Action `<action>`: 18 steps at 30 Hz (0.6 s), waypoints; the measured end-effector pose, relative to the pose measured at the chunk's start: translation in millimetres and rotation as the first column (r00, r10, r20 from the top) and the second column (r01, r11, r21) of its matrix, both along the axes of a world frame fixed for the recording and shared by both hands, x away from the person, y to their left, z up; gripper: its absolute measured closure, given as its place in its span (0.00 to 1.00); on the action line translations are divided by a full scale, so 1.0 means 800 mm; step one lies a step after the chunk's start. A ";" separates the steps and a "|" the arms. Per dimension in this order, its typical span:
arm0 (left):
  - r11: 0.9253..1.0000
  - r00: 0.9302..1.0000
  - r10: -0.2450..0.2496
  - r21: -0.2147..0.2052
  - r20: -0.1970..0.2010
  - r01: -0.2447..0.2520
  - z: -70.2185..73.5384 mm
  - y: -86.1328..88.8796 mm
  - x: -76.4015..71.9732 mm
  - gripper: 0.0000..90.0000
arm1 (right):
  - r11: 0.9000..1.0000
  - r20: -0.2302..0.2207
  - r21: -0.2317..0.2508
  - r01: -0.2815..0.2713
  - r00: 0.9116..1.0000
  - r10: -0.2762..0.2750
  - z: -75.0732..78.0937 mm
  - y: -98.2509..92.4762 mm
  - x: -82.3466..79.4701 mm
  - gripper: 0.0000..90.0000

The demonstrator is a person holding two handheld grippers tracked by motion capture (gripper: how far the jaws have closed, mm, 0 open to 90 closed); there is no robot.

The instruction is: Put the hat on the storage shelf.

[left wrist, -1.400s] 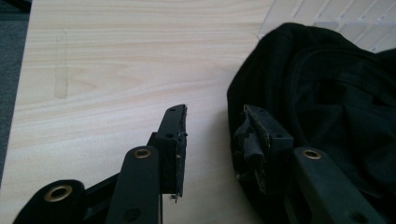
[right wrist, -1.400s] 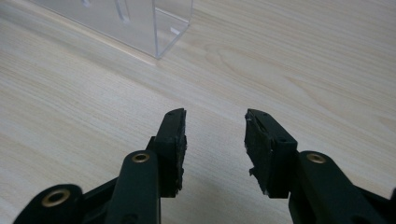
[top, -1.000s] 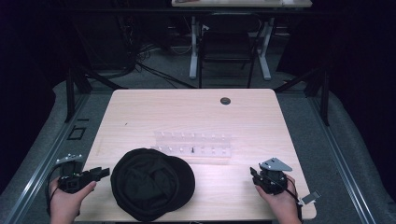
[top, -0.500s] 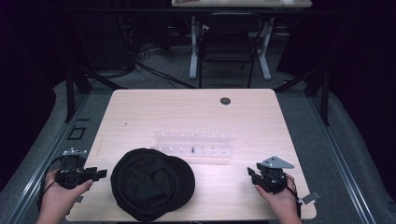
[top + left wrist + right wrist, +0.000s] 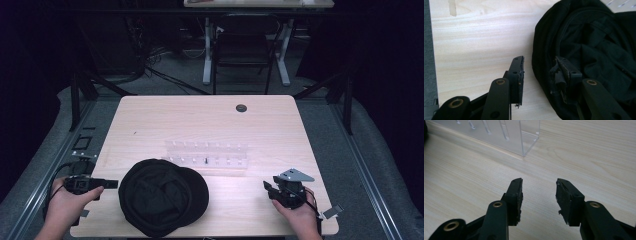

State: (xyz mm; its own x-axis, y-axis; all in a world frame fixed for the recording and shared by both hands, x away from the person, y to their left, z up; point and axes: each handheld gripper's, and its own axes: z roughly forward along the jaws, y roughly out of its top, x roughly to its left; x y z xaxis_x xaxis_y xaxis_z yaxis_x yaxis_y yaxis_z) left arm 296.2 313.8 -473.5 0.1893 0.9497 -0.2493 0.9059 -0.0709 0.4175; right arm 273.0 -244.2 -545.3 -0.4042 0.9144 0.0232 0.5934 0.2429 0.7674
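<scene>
A pale wooden table is seen across the middle of the high view, and on its lower centre-left part a black cap is laid flat, roughly round, with its wider spread running left to right. Behind it, toward the centre of the frame, a clear plastic rack is set, just apart from the cap's upper edge. The left gripper is held at the lower left, level with the cap and pointed rightward at its left rim, with only a narrow strip of bare wood between them; in the left gripper view its jaws are parted, one over the wood and the other already over the dark fabric. The right gripper is kept at the lower right, well apart from the cap, its jaws likewise spread with nothing between them. The left side is judged the nearer for a grasp of the rim.
</scene>
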 end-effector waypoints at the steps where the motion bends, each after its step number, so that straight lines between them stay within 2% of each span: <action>1: 1.000 1.000 -0.008 0.003 -0.018 0.008 0.001 0.000 0.001 0.67 | 1.000 0.000 0.000 0.000 1.000 0.000 0.000 0.000 0.000 0.63; 2: 1.000 1.000 0.003 0.012 -0.009 -0.003 -0.002 -0.002 0.002 0.67 | 1.000 -0.005 0.005 0.000 1.000 0.000 0.000 0.000 0.000 0.63; 3: 1.000 0.999 -0.003 0.016 -0.033 0.004 -0.001 -0.001 0.003 0.67 | 1.000 -0.007 0.001 -0.001 1.000 0.001 -0.001 0.000 0.001 0.63; 4: 1.000 1.000 0.011 0.018 -0.026 -0.011 -0.003 -0.003 0.004 0.67 | 1.000 -0.009 0.004 -0.003 1.000 0.003 -0.001 0.000 0.001 0.63; 6: 1.000 0.999 0.008 0.010 -0.053 -0.008 -0.004 -0.003 0.006 0.67 | 1.000 -0.014 0.011 -0.004 1.000 0.004 -0.002 0.001 0.000 0.63; 10: 1.000 0.996 0.014 0.023 -0.084 -0.012 -0.004 -0.005 0.011 0.67 | 1.000 -0.017 0.008 -0.009 1.000 0.009 -0.003 0.002 0.000 0.63; 14: 0.999 0.993 0.014 -0.029 -0.115 -0.018 -0.006 -0.005 0.015 0.66 | 1.000 -0.016 0.011 -0.008 1.000 0.008 -0.002 0.001 0.000 0.63; 18: 1.000 0.991 0.018 -0.005 -0.132 -0.019 -0.013 -0.008 0.015 0.66 | 1.000 -0.021 0.028 -0.001 1.000 0.001 -0.001 -0.004 0.001 0.63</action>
